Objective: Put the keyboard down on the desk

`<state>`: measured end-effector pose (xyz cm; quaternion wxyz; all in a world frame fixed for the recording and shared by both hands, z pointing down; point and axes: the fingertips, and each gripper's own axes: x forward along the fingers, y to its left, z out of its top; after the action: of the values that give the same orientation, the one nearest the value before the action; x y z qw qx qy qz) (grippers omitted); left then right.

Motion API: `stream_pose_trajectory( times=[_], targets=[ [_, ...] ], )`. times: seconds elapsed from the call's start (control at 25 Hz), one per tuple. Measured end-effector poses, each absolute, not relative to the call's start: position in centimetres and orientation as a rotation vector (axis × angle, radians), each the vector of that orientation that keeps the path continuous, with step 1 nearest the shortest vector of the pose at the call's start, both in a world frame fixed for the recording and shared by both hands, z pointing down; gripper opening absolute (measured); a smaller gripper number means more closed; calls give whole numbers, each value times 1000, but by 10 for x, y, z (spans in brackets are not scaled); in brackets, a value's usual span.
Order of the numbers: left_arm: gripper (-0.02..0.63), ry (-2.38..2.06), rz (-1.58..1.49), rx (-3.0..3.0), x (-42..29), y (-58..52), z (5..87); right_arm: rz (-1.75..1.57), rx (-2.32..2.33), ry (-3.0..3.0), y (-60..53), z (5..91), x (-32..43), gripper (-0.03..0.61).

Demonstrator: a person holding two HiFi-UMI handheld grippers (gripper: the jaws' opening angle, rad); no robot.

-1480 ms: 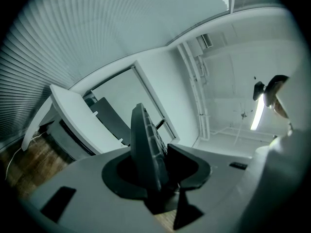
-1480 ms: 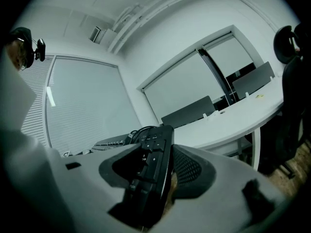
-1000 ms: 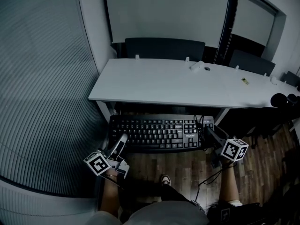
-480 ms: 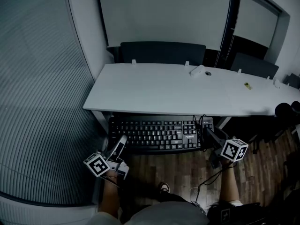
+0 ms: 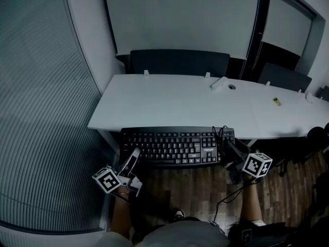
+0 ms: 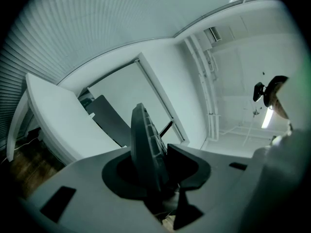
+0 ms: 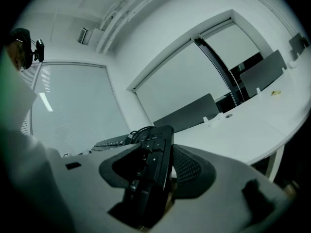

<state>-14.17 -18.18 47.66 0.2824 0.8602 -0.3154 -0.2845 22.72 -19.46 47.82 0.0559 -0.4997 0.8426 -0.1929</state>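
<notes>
Pale grey bodies end in dark jaws on the left gripper (image 5: 134,153) and right gripper (image 5: 226,148). The right's pad (image 7: 185,169) is cross-hatched. Behind the jaws, a left cube (image 5: 107,179) and a right cube (image 5: 256,164) bear black-and-white square markers.

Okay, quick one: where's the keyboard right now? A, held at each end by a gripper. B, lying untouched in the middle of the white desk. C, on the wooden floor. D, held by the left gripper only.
A: the left gripper and the right gripper each clamp one end of the keyboard, at the near edge of the desk.
</notes>
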Motion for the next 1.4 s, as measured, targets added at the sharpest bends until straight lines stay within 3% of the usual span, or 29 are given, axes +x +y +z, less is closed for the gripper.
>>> stream_pose_trajectory(
  times=[1.4],
  targets=[
    [153,-869,-763,2337,-141,-180,482,-555,-1471,2543,-199,485,229,215]
  ],
)
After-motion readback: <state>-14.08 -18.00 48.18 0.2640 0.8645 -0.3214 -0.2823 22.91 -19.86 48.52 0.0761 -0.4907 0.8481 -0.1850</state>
